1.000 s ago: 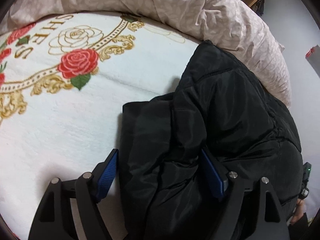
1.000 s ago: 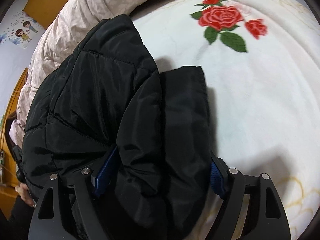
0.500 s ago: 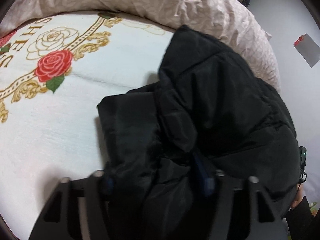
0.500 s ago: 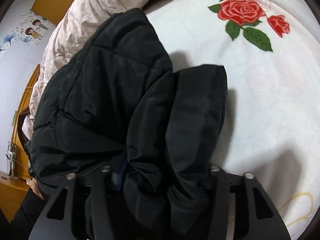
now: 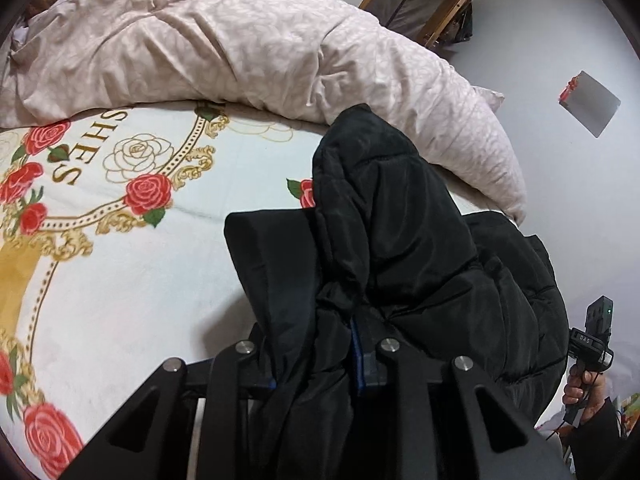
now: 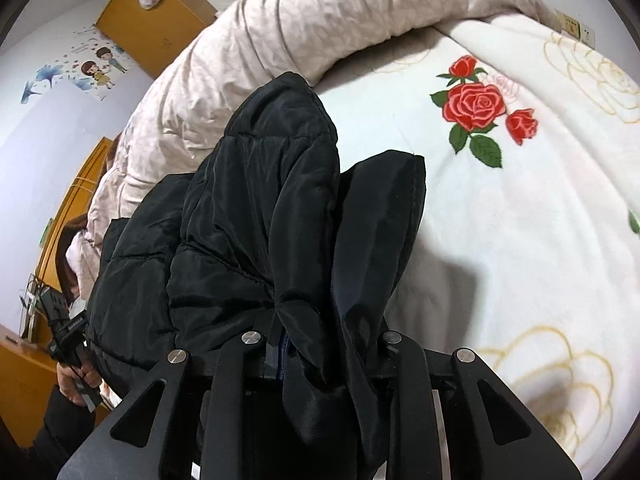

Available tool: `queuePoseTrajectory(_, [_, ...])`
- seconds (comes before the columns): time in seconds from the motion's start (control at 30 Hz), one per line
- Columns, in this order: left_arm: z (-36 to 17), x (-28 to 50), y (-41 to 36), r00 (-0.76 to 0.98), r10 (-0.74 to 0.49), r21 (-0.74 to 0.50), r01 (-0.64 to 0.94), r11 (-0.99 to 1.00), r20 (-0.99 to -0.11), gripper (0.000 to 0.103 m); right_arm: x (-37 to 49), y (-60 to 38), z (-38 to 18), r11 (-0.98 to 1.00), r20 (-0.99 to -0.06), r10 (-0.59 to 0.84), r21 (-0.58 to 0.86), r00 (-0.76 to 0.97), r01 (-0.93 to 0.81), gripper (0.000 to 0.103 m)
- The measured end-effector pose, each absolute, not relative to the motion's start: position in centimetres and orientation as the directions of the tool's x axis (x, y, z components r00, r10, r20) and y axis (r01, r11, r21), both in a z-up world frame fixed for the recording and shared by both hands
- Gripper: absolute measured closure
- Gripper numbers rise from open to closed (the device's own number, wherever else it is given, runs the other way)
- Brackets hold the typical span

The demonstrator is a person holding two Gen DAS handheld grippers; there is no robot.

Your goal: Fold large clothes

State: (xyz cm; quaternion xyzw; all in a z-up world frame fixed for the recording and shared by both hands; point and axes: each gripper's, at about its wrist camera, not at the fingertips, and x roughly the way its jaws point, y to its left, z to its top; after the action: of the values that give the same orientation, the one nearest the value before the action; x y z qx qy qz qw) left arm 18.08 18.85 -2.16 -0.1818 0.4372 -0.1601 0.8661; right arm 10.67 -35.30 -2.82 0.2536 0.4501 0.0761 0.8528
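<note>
Black puffer jacket (image 5: pixel 400 248) is lifted near the bed's (image 5: pixel 132 288) edge | left gripper (image 5: pixel 316 354), right gripper (image 6: pixel 326 346) closing on bunched fabric | judged soft, bulky, slippery (seams best gripped).

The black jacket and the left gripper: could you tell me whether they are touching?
Touching. The left wrist view shows the black jacket bunched between the closing jaws of the left gripper, with fabric pressed against its blue pads.

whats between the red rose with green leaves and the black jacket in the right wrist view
Only bare white blanket lies between the red rose and the black jacket, plain in the right wrist view; nothing rests there.
</note>
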Motion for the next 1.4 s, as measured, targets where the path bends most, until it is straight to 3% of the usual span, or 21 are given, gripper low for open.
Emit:
queuePoseTrajectory(0.33, [0.6, 17.5, 19.3, 0.601, -0.428, -0.457, 0.115, 0.882, -0.675, 0.077, 10.4, -35.5, -0.2, 0.858, -0.698, 0.370, 0.510, 0.613, 0.063, 0.079])
queuePoseTrajectory(0.7, [4.1, 24.6, 25.6, 0.680, -0.344, -0.384, 0.098, 0.918, -0.648, 0.077, 19.6, -30.1, 1.6, 0.849, -0.642, 0.434, 0.527, 0.632, -0.047, 0.079])
queuePoseTrajectory(0.97, [1.6, 31.6, 30.5, 0.703, -0.280, -0.362, 0.035, 0.932, -0.654, 0.076, 28.4, -25.0, 0.4, 0.854, -0.648, 0.456, 0.512, 0.610, -0.095, 0.078])
queuePoseTrajectory(1.1, [-3.1, 34.3, 32.3, 0.662, -0.249, -0.355, -0.027, 0.935, -0.707, 0.075, 31.8, -22.4, -2.9, 0.869, -0.692, 0.452, 0.485, 0.563, -0.102, 0.076])
queuePoseTrajectory(1.2, [-7.9, 35.2, 32.5, 0.592, -0.209, -0.320, -0.087, 0.944, -0.778, 0.071, 33.4, -21.5, -7.3, 0.894, -0.769, 0.407, 0.447, 0.493, -0.039, 0.068])
queuePoseTrajectory(1.23, [-9.0, 35.0, 32.7, 0.586, -0.209, -0.327, -0.101, 0.940, -0.783, 0.068, 33.5, -21.6, -8.2, 0.895, -0.780, 0.399, 0.445, 0.482, -0.021, 0.061])
queuePoseTrajectory(1.33, [-9.9, 34.3, 33.3, 0.601, -0.192, -0.341, -0.143, 0.929, -0.776, 0.054, 33.0, -22.6, -9.2, 0.881, -0.772, 0.406, 0.474, 0.488, 0.017, 0.047])
queuePoseTrajectory(1.4, [-9.4, 33.8, 33.7, 0.601, -0.176, -0.338, -0.168, 0.926, -0.780, 0.049, 32.7, -23.0, -8.5, 0.885, -0.777, 0.396, 0.466, 0.489, 0.023, 0.044])
